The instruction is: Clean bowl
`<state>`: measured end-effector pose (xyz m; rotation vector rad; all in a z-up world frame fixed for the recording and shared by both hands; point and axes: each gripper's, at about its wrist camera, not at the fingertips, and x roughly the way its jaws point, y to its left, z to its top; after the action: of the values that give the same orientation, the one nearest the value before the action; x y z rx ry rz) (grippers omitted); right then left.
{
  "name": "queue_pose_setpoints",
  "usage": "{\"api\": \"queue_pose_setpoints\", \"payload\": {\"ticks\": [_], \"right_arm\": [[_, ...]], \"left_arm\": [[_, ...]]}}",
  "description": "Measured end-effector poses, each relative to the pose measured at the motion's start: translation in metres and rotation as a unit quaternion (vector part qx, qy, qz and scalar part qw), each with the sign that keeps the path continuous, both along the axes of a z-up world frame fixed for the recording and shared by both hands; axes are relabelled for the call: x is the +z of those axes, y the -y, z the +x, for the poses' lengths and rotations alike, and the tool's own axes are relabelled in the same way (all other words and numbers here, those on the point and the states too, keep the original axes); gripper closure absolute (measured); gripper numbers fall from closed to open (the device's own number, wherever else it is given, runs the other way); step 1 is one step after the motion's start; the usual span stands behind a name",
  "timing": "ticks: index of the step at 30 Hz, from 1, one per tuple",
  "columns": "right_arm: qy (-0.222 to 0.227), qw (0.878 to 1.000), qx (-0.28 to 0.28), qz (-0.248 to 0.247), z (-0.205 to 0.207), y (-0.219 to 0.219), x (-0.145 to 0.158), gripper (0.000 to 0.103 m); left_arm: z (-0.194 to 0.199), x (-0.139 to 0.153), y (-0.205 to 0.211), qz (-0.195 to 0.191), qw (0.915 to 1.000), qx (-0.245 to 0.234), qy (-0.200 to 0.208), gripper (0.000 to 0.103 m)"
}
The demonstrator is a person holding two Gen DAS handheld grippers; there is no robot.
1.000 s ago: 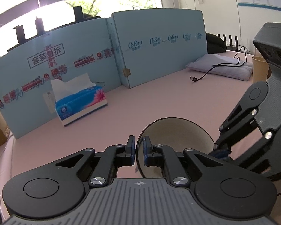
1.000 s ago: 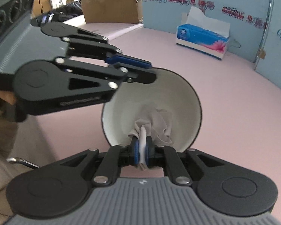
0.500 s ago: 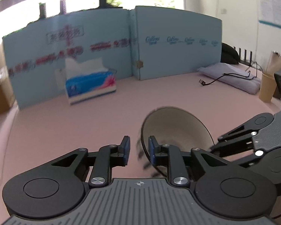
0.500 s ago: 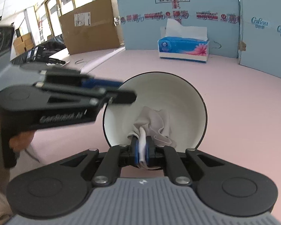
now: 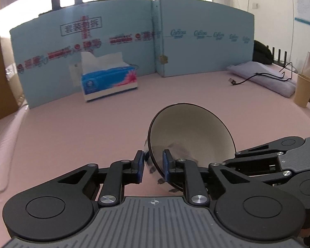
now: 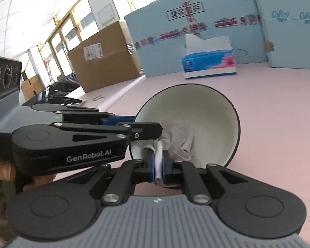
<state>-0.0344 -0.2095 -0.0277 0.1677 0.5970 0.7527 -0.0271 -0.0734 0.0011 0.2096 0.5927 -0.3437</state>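
Note:
A white bowl with a dark rim stands tilted on its side on the pink table, its mouth facing me. My left gripper straddles the bowl's near-left rim. Its jaws are closing, with a gap still showing between the left pad and the bowl's dark outside. My right gripper comes in from the right, shut on a crumpled pale cloth that lies against the bowl's inner wall.
A blue tissue box stands before light-blue foam boards at the table's back. A brown paper cup, a black cable and a folded lilac cloth lie at the right. A cardboard box stands far left. A hand holds the left gripper.
The left jaws, shut on the bowl's rim a second ago, have parted. Both views have rolled nearer level, and the bowl now appears lower, by the table. The right gripper kept hold of the cloth.

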Motion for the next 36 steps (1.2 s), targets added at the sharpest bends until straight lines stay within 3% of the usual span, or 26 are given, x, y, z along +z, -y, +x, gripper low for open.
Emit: {"api": "queue_pose_setpoints", "payload": {"ticks": [4,8,14,24,31,36], "right_arm": [[-0.006,1.000,0.016,0.022,0.004,-0.008,-0.002,0.093],[-0.002,1.000,0.028,-0.014,0.004,-0.010,0.004,0.093],[0.023,0.994,0.049,-0.096,-0.007,-0.004,0.015,0.093],[0.026,0.988,0.065,-0.141,-0.010,0.000,0.013,0.092],[0.055,0.965,0.077,-0.245,0.000,-0.008,0.015,0.096],[0.088,0.955,0.056,-0.279,0.007,-0.010,0.020,0.097]], "left_arm": [[0.000,0.002,-0.004,0.022,0.9997,0.004,0.007,0.080],[-0.002,0.000,0.005,0.056,0.9983,0.000,0.019,0.086],[-0.003,0.003,0.017,0.069,0.9965,-0.029,0.037,0.092],[-0.004,0.003,0.030,0.103,0.9923,-0.047,0.050,0.094],[-0.008,0.003,0.033,0.106,0.9907,-0.058,0.062,0.092],[-0.008,0.003,0.030,0.104,0.9904,-0.064,0.064,0.091]]}}
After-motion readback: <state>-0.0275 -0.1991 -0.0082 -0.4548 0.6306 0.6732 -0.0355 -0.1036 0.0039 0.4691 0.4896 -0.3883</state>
